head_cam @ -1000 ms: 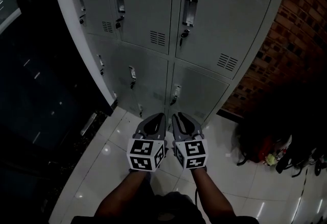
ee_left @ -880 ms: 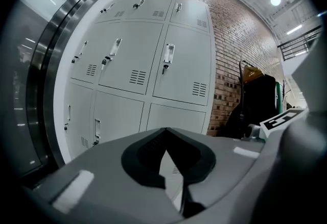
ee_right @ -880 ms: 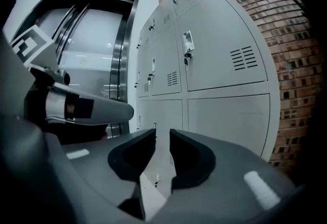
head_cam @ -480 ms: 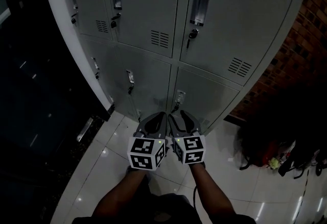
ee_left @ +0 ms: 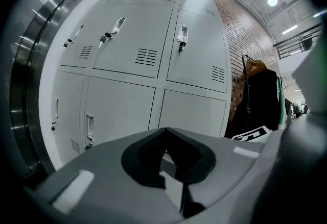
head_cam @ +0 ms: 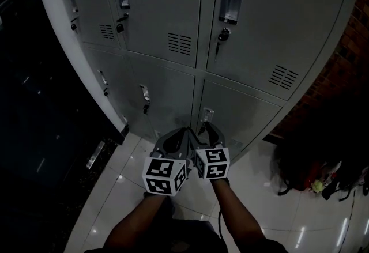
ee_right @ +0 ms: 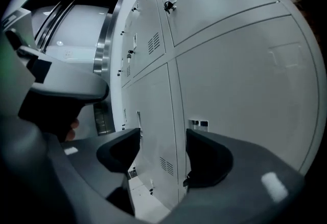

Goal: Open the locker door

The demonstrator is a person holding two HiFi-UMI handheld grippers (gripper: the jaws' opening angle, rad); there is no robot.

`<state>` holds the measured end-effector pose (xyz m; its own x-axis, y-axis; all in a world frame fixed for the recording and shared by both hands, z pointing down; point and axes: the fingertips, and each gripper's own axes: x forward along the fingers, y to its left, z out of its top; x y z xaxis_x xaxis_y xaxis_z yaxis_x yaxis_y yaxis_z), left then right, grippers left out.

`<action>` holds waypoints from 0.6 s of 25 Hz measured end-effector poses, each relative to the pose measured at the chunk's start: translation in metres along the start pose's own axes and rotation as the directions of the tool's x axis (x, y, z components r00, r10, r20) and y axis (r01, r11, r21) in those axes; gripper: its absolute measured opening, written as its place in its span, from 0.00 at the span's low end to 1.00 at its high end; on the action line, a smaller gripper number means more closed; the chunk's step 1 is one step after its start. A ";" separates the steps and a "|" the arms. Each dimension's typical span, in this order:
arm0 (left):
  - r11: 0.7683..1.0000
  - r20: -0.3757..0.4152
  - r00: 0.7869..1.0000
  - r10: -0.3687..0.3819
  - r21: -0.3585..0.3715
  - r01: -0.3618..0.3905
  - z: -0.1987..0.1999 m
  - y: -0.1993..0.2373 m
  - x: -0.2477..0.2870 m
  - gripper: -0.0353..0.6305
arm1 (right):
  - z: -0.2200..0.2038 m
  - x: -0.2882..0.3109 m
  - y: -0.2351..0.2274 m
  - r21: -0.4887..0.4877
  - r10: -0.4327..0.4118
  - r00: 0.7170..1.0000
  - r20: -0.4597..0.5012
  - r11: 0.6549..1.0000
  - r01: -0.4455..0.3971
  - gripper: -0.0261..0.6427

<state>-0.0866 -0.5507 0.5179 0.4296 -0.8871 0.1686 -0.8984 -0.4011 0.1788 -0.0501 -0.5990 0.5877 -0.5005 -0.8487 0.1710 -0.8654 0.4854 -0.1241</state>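
Observation:
A bank of grey metal lockers stands in front of me, all doors closed. The bottom right door has a small handle at its left edge. My right gripper hovers just below that handle without touching it. Its jaws are opening, with nothing between them. In the right gripper view the gripper frames the seam between two lower doors, and the handle lies just above its right jaw. My left gripper sits beside it, shut and empty.
A brick wall adjoins the lockers on the right, with dark bags on the white tiled floor below it. A dark coat hangs by the wall. A steel-framed dark opening lies to the left.
Both grippers have moved forward toward the bottom lockers. The right gripper's tips now reach just under the bottom right door's handle, and its jaws have spread apart.

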 end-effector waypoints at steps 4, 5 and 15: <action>1.000 0.003 1.000 -0.005 -0.004 0.005 -0.004 0.011 0.008 0.06 | -0.013 0.020 -0.010 0.005 -0.023 1.000 -0.010 1.000 0.023 0.46; 1.000 0.001 1.000 -0.006 -0.004 0.006 -0.006 0.014 0.011 0.06 | -0.016 0.024 -0.012 0.012 -0.028 1.000 -0.011 1.000 0.028 0.47; 0.999 -0.017 0.999 -0.040 0.002 0.040 -0.020 0.018 0.027 0.06 | -0.032 0.057 -0.031 0.020 -0.071 0.997 -0.026 0.997 0.071 0.51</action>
<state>-0.0891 -0.5779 0.5447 0.4670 -0.8662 0.1778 -0.8805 -0.4370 0.1840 -0.0524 -0.6558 0.6329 -0.4386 -0.8750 0.2051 -0.8983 0.4196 -0.1308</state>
